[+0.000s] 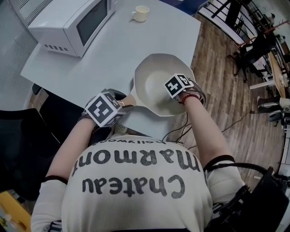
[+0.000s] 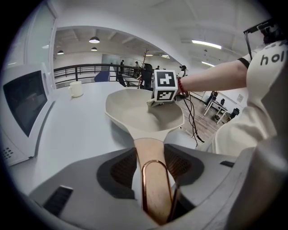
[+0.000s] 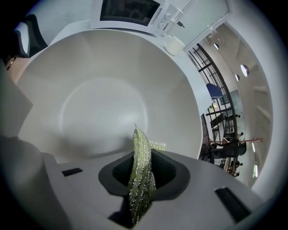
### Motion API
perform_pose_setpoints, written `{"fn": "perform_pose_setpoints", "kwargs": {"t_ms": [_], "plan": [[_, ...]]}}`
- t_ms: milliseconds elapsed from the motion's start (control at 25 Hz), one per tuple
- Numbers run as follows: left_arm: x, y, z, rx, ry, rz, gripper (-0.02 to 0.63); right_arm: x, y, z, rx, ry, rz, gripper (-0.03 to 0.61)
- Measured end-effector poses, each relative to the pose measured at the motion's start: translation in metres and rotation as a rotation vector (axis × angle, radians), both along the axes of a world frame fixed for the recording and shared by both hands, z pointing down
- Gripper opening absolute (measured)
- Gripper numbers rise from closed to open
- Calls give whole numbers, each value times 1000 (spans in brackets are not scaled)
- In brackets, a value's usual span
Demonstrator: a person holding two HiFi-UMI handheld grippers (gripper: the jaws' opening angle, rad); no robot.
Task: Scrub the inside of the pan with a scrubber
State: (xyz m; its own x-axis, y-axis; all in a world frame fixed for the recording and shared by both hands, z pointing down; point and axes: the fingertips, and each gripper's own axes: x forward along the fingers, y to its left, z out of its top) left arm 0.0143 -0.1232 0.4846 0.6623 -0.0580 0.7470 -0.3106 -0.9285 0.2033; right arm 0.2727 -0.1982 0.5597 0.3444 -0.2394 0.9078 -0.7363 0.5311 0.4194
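Note:
A cream pan (image 1: 156, 79) rests near the table's front right edge; its bowl fills the right gripper view (image 3: 103, 99). Its wooden handle (image 2: 150, 157), with a copper hanging loop, runs back between the jaws of my left gripper (image 2: 150, 173), which is shut on it; in the head view that gripper (image 1: 106, 108) sits at the pan's near left. My right gripper (image 1: 179, 86) hangs over the pan's right inner side and is shut on a thin green sparkly scrubber (image 3: 140, 179), whose tip pokes out toward the pan's inner wall.
A white microwave (image 1: 72, 22) stands at the table's back left. A cream mug (image 1: 141, 13) sits at the far edge. The grey table (image 1: 104, 59) drops off to wooden floor on the right, where cables trail (image 1: 181, 131). A dark chair (image 1: 27, 136) stands at the left.

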Motion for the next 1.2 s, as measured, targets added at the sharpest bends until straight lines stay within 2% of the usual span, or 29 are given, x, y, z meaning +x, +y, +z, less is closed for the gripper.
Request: {"fn": "perform_pose_setpoints", "kwargs": {"t_ms": [320,440,520,600,680,760,800,880,1040,1200], "plan": [[-1,0,-2,-18,12,7,206,7,-14,-31,104,-44,29,57],[-1,0,-1,-11,3,12,204,2,-21,-53,194,-146,85,57],[-1,0,0,-11,-1,15,204,-13,-24,-66,243,-335,175,57],[-2,0,0,-13,1,13,206,-47,-27,-74,258,-657,283,57],[-2,0,-1,-19,7,10,204,-91,-27,-84,221,-1012,378,57],[-1,0,-1,-22,6,11,206,-131,-27,-93,172,-1290,435,57],[-1,0,-1,-20,2,13,206,-147,-26,-95,145,-1388,456,57],[-2,0,1,-14,-8,20,205,-174,-22,-93,87,-1513,503,57],[-4,-2,4,-9,-20,22,204,-214,-17,-72,-8,-1580,565,57],[2,-1,-1,-9,-23,20,202,-217,-12,-46,-60,-1479,632,57]]}}
